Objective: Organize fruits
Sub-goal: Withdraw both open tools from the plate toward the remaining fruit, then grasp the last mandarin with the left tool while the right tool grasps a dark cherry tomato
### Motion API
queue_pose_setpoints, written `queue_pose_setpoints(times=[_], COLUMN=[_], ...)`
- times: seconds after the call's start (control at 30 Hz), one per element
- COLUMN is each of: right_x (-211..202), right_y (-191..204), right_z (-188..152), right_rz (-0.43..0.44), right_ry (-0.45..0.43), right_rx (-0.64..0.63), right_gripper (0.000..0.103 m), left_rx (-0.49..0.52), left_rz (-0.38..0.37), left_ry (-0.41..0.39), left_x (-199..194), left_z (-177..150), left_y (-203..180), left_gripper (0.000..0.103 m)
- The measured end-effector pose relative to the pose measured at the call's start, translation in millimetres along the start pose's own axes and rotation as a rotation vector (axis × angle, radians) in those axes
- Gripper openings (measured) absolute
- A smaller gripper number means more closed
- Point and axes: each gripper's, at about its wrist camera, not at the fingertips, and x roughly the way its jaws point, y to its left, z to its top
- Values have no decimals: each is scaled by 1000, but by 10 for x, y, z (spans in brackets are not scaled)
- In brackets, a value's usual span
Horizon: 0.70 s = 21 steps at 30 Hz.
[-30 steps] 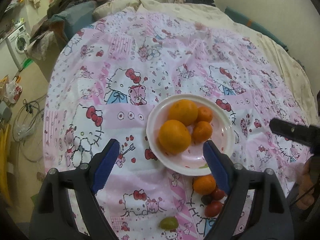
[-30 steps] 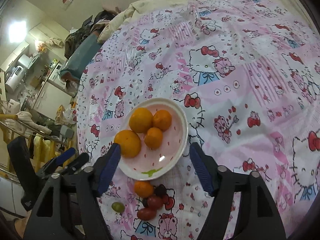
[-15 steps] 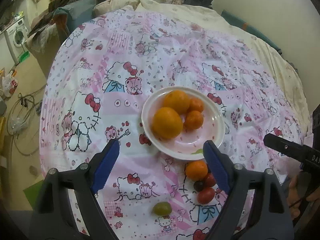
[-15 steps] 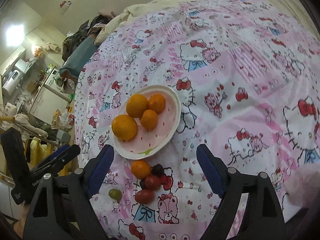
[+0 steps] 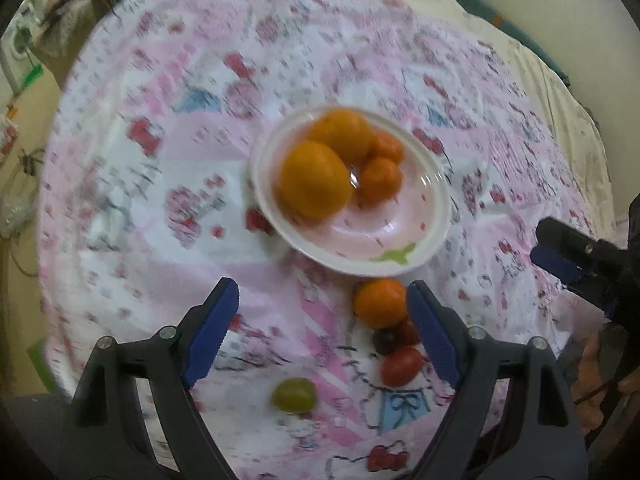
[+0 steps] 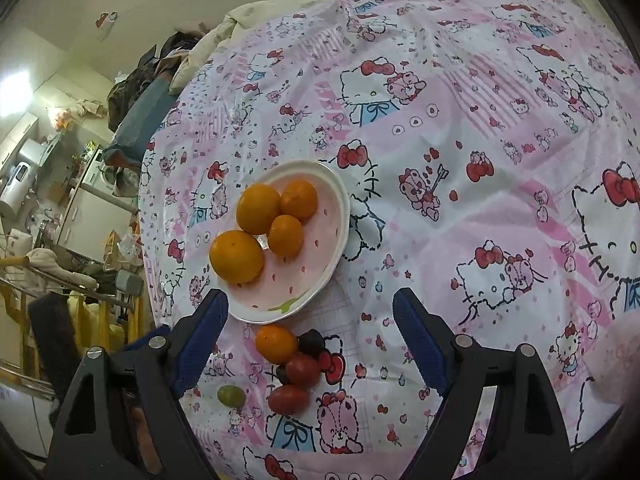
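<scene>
Now that both views have dropped closer, loose tangerine (image 6: 276, 344) sits at 6 o'clock of plate (image 6: 344, 216) on bed. R tongs (image 6: 310, 334) just widened, empty; L tongs (image 5: 322, 322) wide, empty — pickup next, prob.

Pink cartoon-cat bedspread (image 6: 460, 184) covers bed. Cream duvet (image 6: 256, 12) bunched at far edge. Dark clothes heap (image 6: 136, 80) beside it. Washing machine (image 5: 18, 40) at room's left, white appliance (image 6: 18, 184) on cluttered shelves.
</scene>
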Motion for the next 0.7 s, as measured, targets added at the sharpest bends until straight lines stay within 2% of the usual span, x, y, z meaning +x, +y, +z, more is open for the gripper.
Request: queue_pose_setpoints(times=[0.17, 0.23, 0.4, 0.47, 0.57, 0.6, 0.7], right_x=[-34, -46, -76, -83, -90, -89, -57], right_y=[-49, -77, -146, -158, -177, -174, -158], right_z=[-8, -6, -12, -14, -9, -9, -6], right_rz=[8, 11, 19, 18, 25, 27, 20], right_ry=[3, 4, 8, 9, 10, 10, 16], right_rx=[18, 28, 50, 51, 59, 60, 56], right_gripper=[87, 87, 87, 87, 87, 87, 87], left_rx=[-4, 0, 0, -5, -18, -23, 4], left_rz=[-35, -47, -49, -57, -67, -80, -73], left_ry=[96, 131, 177, 201, 227, 228, 222], left_x=[342, 469, 651, 718, 775, 770, 726], left_z=[-22, -23, -8, -8, -17, -18, -23], left_y=[-195, -265, -326, -320, -304, -305, -359], left_gripper=[82, 73, 65, 52, 47, 39, 37])
